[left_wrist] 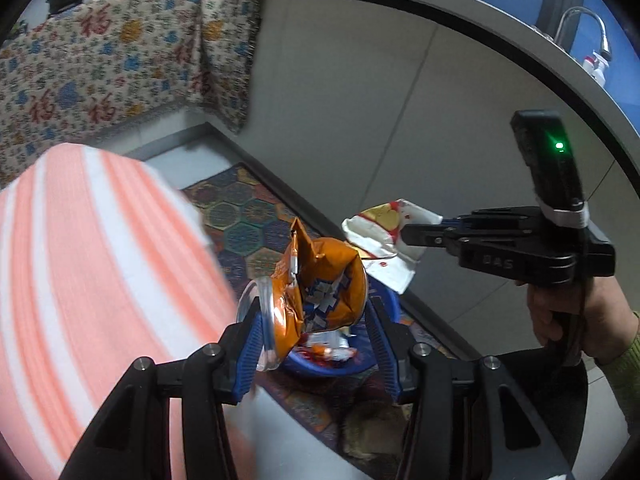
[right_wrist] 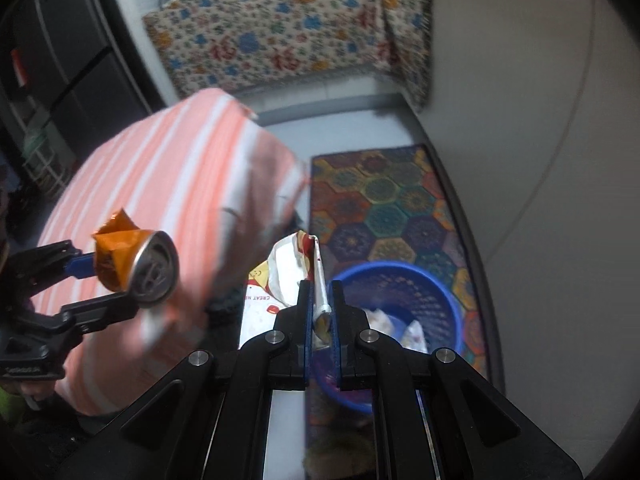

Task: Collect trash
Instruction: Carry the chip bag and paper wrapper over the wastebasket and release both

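My left gripper [left_wrist: 316, 316] is shut on a crushed orange drink can [left_wrist: 320, 288], held in the air above a blue plastic basket [left_wrist: 360, 364]. The right wrist view shows that can [right_wrist: 136, 264] from its silver end, in the left gripper [right_wrist: 114, 282] beside the striped cloth. My right gripper [right_wrist: 321, 312] is shut on a crumpled white and red wrapper [right_wrist: 280, 268], just left of the blue basket [right_wrist: 440, 280]. Seen from the left wrist, the right gripper [left_wrist: 408, 236] holds the wrapper [left_wrist: 380, 232] above the basket's far side. Several scraps lie in the basket.
A table under an orange-and-white striped cloth [left_wrist: 100, 260] stands left of the basket. The basket sits on a hexagon-patterned rug [right_wrist: 384, 200] along a grey cabinet front [left_wrist: 360, 100]. A floral cloth [left_wrist: 100, 60] hangs further back. A person's hand [left_wrist: 568, 320] grips the right tool.
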The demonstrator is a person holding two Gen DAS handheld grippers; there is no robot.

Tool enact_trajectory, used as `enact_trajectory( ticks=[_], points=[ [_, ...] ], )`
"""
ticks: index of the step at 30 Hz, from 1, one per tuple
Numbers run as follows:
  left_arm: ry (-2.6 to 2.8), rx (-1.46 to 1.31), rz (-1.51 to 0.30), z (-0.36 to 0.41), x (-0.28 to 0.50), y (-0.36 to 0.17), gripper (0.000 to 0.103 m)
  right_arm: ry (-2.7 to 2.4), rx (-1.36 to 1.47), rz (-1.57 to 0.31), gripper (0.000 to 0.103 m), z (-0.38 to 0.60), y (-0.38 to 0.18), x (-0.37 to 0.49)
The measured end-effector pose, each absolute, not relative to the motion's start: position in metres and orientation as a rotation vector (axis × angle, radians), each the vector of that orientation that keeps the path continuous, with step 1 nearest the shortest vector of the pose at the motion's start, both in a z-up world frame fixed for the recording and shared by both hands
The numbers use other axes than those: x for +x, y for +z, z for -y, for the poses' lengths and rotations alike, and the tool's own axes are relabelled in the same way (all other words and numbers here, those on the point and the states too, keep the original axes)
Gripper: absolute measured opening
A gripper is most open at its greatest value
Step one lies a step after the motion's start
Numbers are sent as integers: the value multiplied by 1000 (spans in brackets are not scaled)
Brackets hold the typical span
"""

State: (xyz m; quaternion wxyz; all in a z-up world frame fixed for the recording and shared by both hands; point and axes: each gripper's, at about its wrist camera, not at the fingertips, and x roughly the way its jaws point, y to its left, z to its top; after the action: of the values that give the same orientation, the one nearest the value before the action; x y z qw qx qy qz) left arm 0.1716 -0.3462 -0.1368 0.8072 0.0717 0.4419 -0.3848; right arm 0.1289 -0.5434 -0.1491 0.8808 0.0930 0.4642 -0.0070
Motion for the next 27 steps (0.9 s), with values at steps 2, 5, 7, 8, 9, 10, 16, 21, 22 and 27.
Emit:
enact_trajectory(
  ticks=[2,5,7,8,9,10,16,21,22,27],
  points=[
    [-852,147,-977,369,177,-148,51,-34,216,-991,7,563,-159,129],
    [-875,146,-1022,397,186,-169,51,-55,246,-1034,7,591,-177,132],
    [-876,157,-1045,414,193,-185,51,-69,263,-1063,7,608,-192,135],
    [-877,162,-1054,422,197,-193,51,-77,266,-1074,7,614,-198,136],
    [-876,167,-1065,431,201,-202,51,-85,273,-1085,7,621,-206,137],
    [-875,170,-1075,436,205,-209,51,-90,287,-1096,7,628,-214,139],
    [-866,179,-1124,463,218,-247,52,-94,353,-1124,7,652,-248,142],
    [-872,183,-1150,479,226,-268,55,-65,423,-1132,12,662,-270,142],
    [-874,177,-1158,482,228,-273,57,-64,437,-1129,13,665,-275,142],
    [-883,162,-1165,492,236,-289,64,-103,538,-1073,58,685,-284,132]
  ],
)
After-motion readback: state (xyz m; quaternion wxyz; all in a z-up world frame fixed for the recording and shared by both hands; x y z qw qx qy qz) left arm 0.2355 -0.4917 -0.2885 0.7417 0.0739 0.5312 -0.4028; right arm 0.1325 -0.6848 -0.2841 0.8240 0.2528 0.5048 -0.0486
